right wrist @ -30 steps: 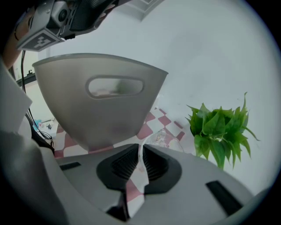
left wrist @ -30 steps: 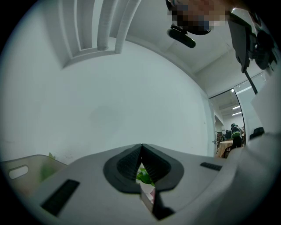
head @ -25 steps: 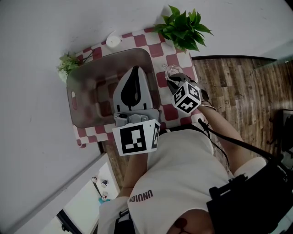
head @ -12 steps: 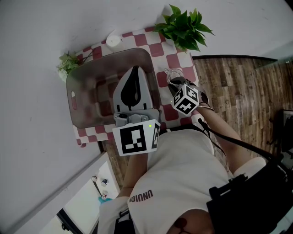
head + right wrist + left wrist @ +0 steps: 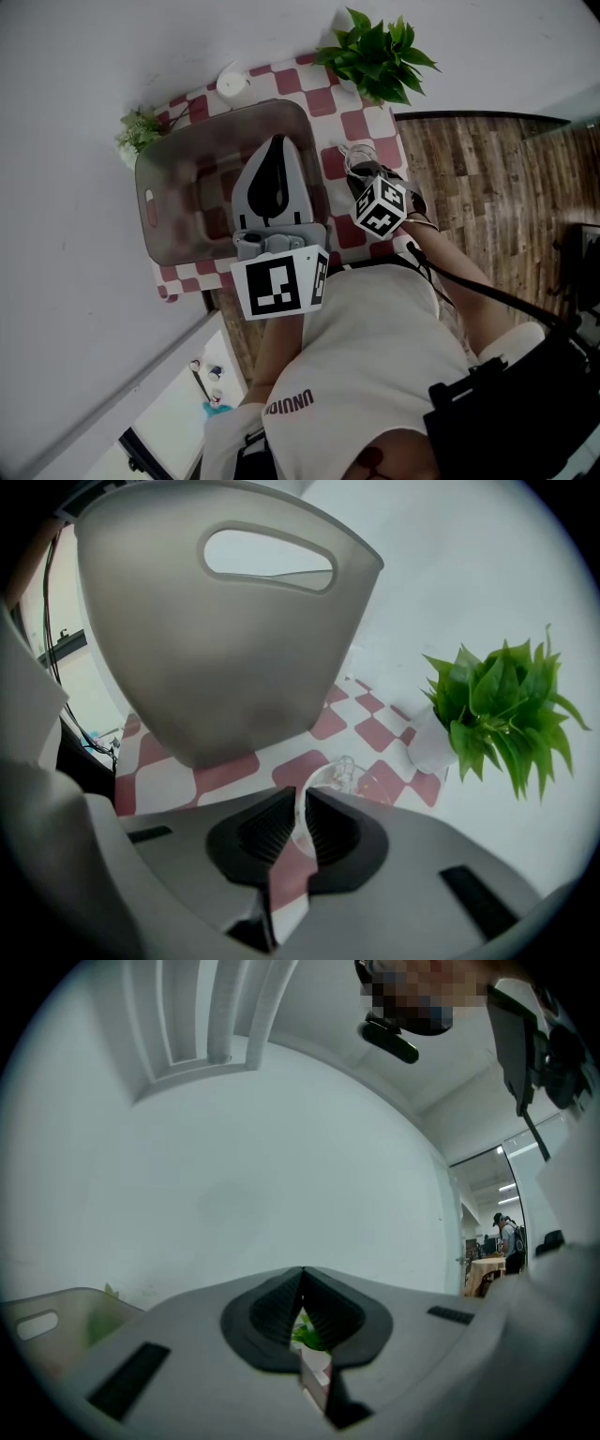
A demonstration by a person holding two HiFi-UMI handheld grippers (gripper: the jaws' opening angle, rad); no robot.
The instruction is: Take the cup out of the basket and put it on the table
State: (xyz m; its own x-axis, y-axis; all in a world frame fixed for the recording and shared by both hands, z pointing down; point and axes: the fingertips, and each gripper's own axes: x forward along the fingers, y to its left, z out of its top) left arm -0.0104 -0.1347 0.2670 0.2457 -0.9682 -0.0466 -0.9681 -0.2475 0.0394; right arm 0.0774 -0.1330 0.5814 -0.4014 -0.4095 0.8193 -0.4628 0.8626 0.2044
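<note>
Only the rim of the cup (image 5: 330, 778) shows above the fingers (image 5: 267, 832) of the right gripper (image 5: 302, 801); whether its base touches the tabletop (image 5: 230, 772) cannot be told. The left gripper (image 5: 273, 142) hides much of the inside of the basket (image 5: 173, 187)

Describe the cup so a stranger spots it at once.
On the red-and-white checked table, look right of the grey basket, towards the leafy potted plant. The cup is there: the only clear glass thing, its rim pinched in the right tongs.
</note>
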